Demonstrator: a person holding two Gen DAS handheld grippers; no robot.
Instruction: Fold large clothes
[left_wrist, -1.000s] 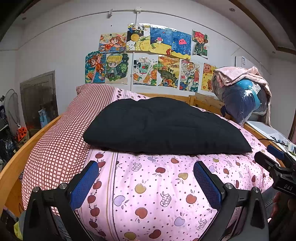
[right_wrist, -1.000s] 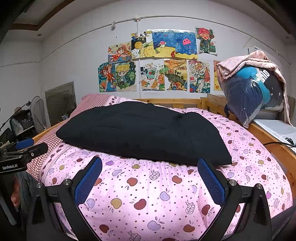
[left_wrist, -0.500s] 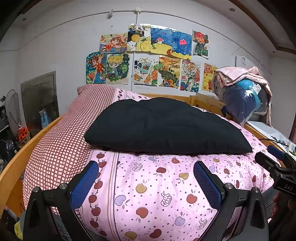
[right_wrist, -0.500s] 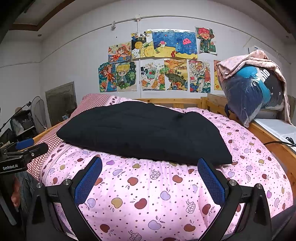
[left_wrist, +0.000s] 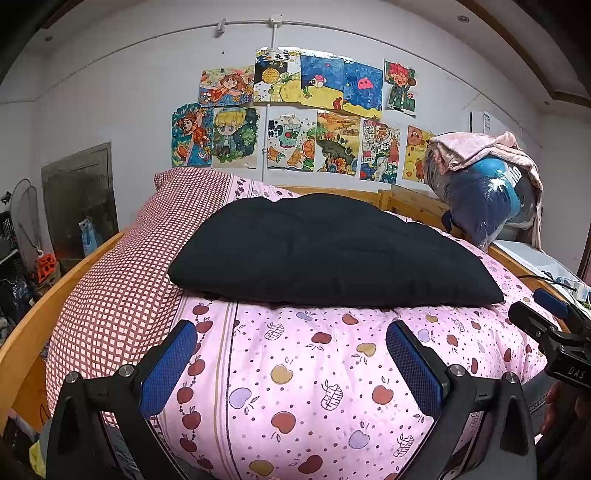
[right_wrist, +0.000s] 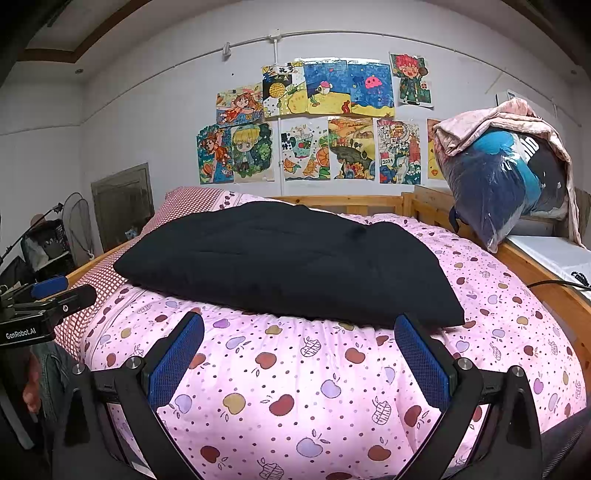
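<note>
The far edge of the folded black garment (left_wrist: 325, 251) was hidden behind its own bulk. It lay flat on the pink apple-print quilt (left_wrist: 314, 369), long axis running left to right. Both the left hand-held gripper (left_wrist: 291, 358) and right hand-held gripper (right_wrist: 299, 354) hovered short of it, fingers spread apart, empty. A plastic-wrapped bundle (right_wrist: 506, 184) sat beyond the bed's right rail.

White wall (left_wrist: 110, 110) w/ kids' drawings (left_wrist: 306, 114); wooden bed frame (right_wrist: 347, 202), pink apple-print quilt (right_wrist: 295, 387); dim rm.
</note>
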